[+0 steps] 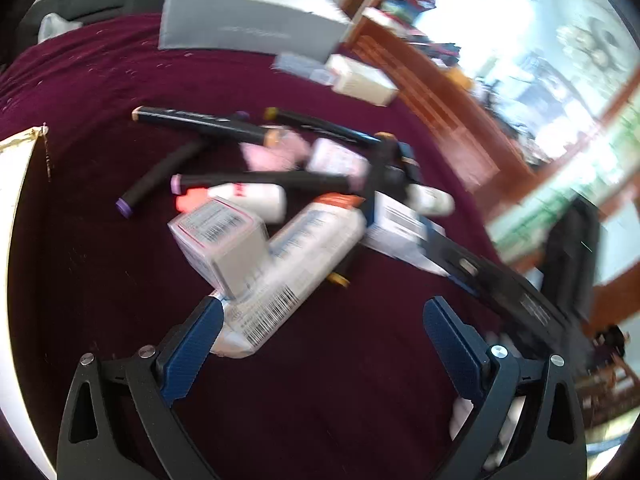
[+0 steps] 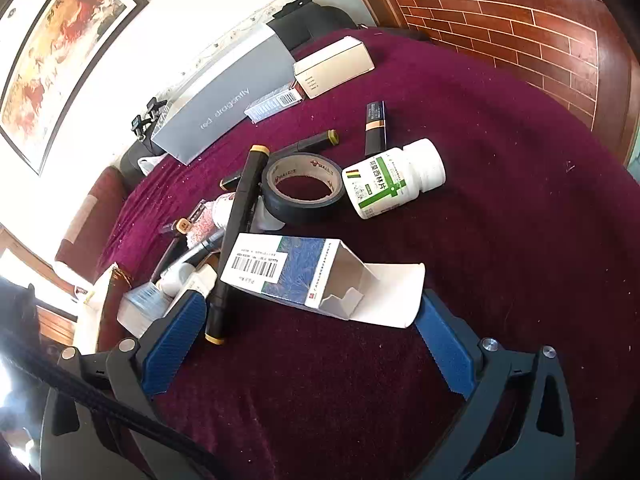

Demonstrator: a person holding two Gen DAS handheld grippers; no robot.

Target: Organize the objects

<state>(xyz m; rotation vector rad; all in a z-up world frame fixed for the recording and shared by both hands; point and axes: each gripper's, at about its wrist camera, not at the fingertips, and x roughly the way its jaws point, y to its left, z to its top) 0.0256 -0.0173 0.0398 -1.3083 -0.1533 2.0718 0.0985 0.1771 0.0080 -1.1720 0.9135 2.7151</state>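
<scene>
A pile of small objects lies on a maroon cloth (image 1: 100, 92). In the left wrist view, my left gripper (image 1: 320, 312) is open and empty; a white tube (image 1: 288, 264) with barcodes reaches its left finger, and a small clear box (image 1: 218, 236) lies on the tube. Black markers (image 1: 200, 122) and small bottles lie behind. In the right wrist view, my right gripper (image 2: 308, 312) is open and empty just before an open blue-and-white carton (image 2: 296, 274). A black marker (image 2: 236, 236) leans across the carton. Black tape roll (image 2: 304, 188) and a white pill bottle (image 2: 394, 178) lie beyond.
A grey box (image 2: 224, 100) and a beige carton (image 2: 332, 66) stand at the far side with a small barcode box (image 2: 274, 104). A black-and-gold tube (image 2: 376, 128) lies near the bottle. A brick-patterned wooden wall (image 2: 520, 36) borders the right. A white box edge (image 1: 12, 200) is at left.
</scene>
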